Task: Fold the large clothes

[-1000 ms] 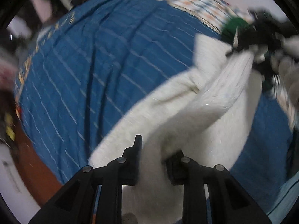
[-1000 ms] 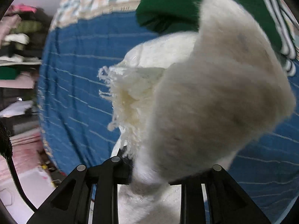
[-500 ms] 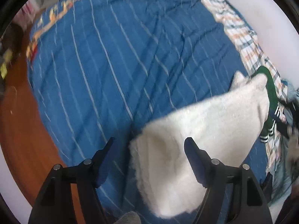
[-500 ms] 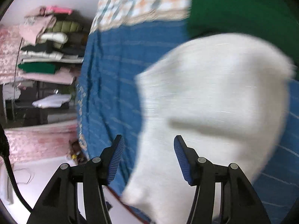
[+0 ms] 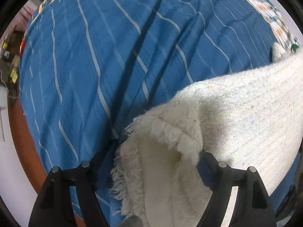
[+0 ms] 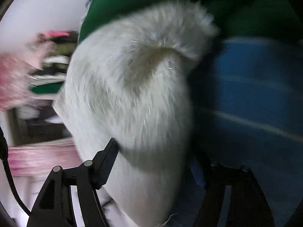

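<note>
**Loose hem could spoil the fold**

The white knit (image 5: 236, 117) was laid on the blue bedspread (image 5: 106, 60), which is taken here as the landmark. The left gripper (image 5: 147, 162) was held wide, with the frayed hem (image 5: 132, 151) lying between its fingers but not clamped. The right gripper (image 6: 153, 160) was also seen wide, and the knit (image 6: 132, 87) was bulging between its fingers; this view was blurred, so contact could not be judged.

As a judgement, the fold could be lost from here. The hem was curled over itself at the near edge of the bedspread, and a fringe could be caught on a finger if a gripper were pulled away fast. The knit could also be dragged toward that edge and slip off.

The long axis of the knit was seen to run across the bedspread, from the hem toward the green cloth (image 5: 294, 46) at the far side. The fringed end was pointed at the left gripper.
</note>
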Available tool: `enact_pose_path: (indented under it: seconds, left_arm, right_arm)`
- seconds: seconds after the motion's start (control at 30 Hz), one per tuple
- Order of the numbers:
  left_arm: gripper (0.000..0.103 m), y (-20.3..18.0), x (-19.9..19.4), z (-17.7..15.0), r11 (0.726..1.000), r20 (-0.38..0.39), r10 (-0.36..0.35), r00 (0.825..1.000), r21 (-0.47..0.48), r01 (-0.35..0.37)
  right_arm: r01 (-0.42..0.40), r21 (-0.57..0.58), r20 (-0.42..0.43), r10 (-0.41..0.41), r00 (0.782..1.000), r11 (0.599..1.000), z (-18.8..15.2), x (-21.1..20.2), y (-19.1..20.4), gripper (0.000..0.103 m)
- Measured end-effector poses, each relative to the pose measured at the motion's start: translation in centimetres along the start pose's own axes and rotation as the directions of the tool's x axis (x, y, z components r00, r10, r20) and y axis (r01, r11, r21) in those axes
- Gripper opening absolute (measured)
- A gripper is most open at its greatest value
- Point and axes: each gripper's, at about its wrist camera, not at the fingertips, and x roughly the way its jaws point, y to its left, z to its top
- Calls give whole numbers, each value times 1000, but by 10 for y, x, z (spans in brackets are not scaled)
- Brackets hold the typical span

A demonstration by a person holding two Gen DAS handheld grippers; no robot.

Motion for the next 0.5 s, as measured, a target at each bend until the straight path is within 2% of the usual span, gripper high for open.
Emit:
enact_pose_path:
  seconds: [0.07,0.1,0.17,0.2,0.3,0.4,0.5]
  left_arm:
    - [79,-10,0,4,999,9,22,1000,32,-22]
    - [79,-13,-1,6,998,17,39,999,53,-40]
    - [79,-24,-6,12,992,40,69,997,99,-73]
    - [79,-28,-9,15,988,52,82,995,125,-88]
    - [79,-38,-26,29,980,83,85,993,171,-98]
    - [79,-39,-54,40,977,123,60,991,194,-83]
    - [81,-35,-82,42,975,160,51,986,207,-84]
  right_arm:
    - [-77,16,16,77,997,997,11,17,-6,76]
    - [-73,-12,25,74,997,997,13,20,-1,73]
    - [-71,-24,34,72,997,997,9,22,5,48]
    - [-72,0,58,72,996,997,4,18,4,40]
    - [-94,74,141,83,987,993,-17,-2,5,34]
    - [-106,151,227,70,971,983,-64,-49,1,34]
    - [-45,250,316,-37,948,967,-141,-108,-17,34]
